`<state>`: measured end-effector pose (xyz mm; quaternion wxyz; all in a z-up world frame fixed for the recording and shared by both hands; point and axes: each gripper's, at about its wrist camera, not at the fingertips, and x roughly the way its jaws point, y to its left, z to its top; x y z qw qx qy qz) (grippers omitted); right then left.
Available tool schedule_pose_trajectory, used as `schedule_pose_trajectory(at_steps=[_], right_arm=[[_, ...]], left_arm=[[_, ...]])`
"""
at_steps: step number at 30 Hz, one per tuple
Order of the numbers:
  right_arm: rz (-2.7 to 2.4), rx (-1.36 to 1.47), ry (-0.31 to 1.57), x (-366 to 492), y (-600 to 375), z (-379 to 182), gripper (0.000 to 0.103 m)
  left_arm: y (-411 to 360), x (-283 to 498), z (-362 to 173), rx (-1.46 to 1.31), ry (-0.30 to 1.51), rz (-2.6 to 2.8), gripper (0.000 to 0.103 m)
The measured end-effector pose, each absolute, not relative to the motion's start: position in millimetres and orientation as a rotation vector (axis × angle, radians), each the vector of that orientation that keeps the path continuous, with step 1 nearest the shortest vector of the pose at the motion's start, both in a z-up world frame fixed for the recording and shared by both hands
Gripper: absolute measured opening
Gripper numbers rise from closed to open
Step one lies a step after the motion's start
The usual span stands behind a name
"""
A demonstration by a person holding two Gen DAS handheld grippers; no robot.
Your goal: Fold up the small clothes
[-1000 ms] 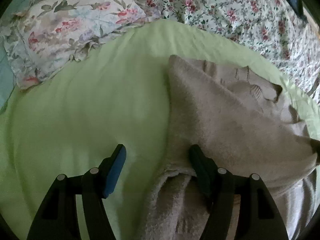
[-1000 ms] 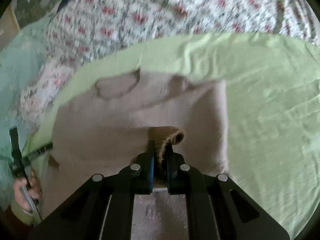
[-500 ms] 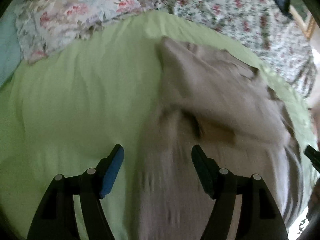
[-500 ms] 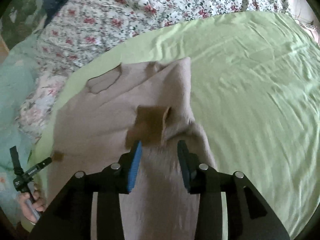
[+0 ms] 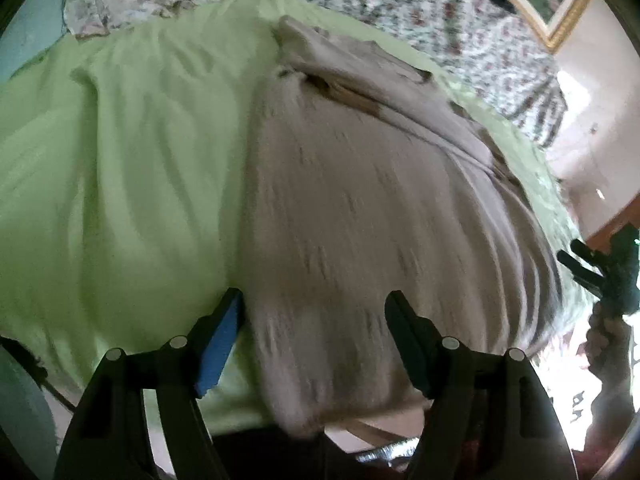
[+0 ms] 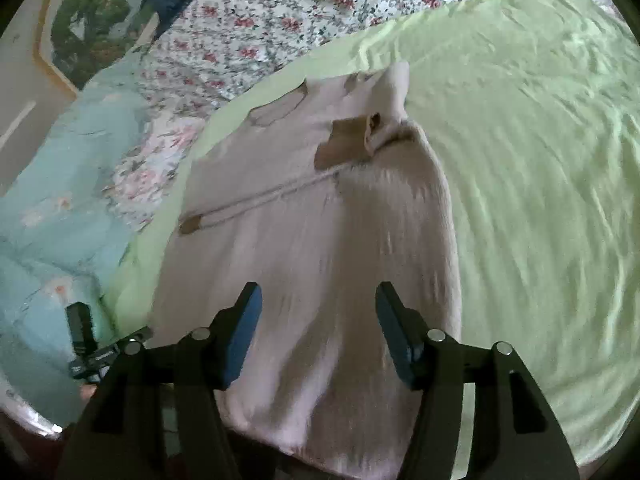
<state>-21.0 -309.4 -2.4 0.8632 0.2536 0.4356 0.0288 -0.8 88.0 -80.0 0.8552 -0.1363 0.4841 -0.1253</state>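
While both tongs [image 5: 314,312] [image 6: 318,306] gape empty | beige garment [image 6: 320,248] on green sheet [image 6: 540,160] | floral bedding [image 6: 280,12] beyond

No readable text, label or number shows in either view.

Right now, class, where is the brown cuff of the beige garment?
In the right wrist view the brown cuff lies atop the beige garment, far end, beside its neckline, on the green sheet.
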Motion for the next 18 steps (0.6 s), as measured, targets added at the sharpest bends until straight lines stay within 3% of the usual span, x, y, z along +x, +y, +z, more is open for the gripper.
schedule_pose_trajectory(at_steps=[4,10,18], right_arm=[[0.126,0.541,0.944,-52,-317,-1,0.069],[0.183,0.463,1.051,-101,-317,-5,0.072],[0.183,0.443,1.167,-118,-299,-53,0.073]], left_arm=[[85,-24,-84,-0.308,1.023,-0.329,0.077],[81,-44,-108,-0.357,1.130,-0.440,0.077],[66,-41,-127,-0.348,1.172,-0.461,0.073]])
